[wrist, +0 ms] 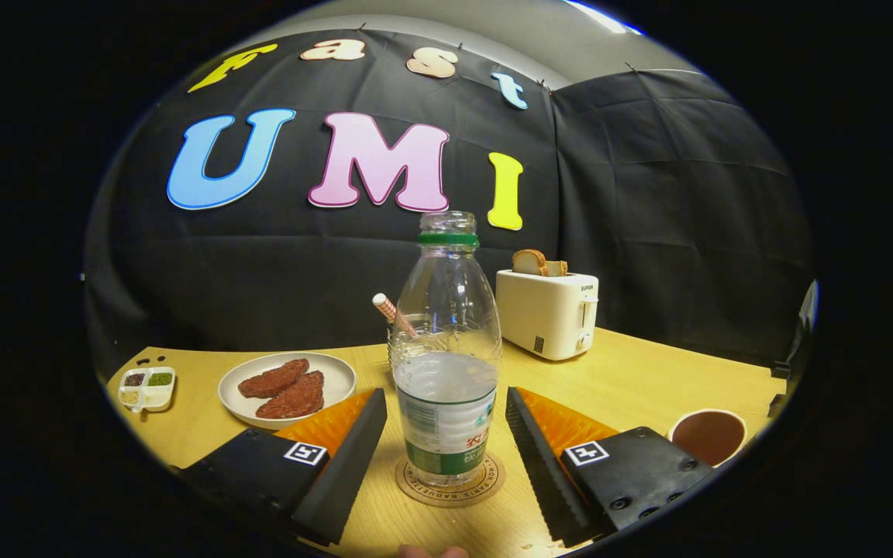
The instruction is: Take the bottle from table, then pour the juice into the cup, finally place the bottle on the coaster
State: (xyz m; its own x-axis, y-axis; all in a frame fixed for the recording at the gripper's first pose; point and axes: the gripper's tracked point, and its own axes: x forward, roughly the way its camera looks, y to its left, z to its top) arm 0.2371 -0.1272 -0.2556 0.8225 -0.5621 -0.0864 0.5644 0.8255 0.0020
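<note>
- The table (648,380) carries everything; its light wooden top runs back to the dark cloth wall.
- A toaster (547,314) with bread slices in its slots stands at the back, well beyond the jaws.
- The bottle (448,349) stands upright on the coaster (493,479), cap off, partly filled with clear liquid, directly between the jaws.
- A plate (338,380) with two brown patties lies beyond the left finger; a small sauce dish (147,389) sits further out.
- The gripper (446,446) has its jaws wide, apart from the bottle on both sides, gripping nothing.
- The cup (708,435), dark inside, rests just beside the right finger.
- A striped straw (392,311) pokes up behind the bottle.
- Judgement: the bottle seems already set down, so the step is the release; draw straight back, keeping both fingers off the bottle so it stays centred and does not tip.
</note>
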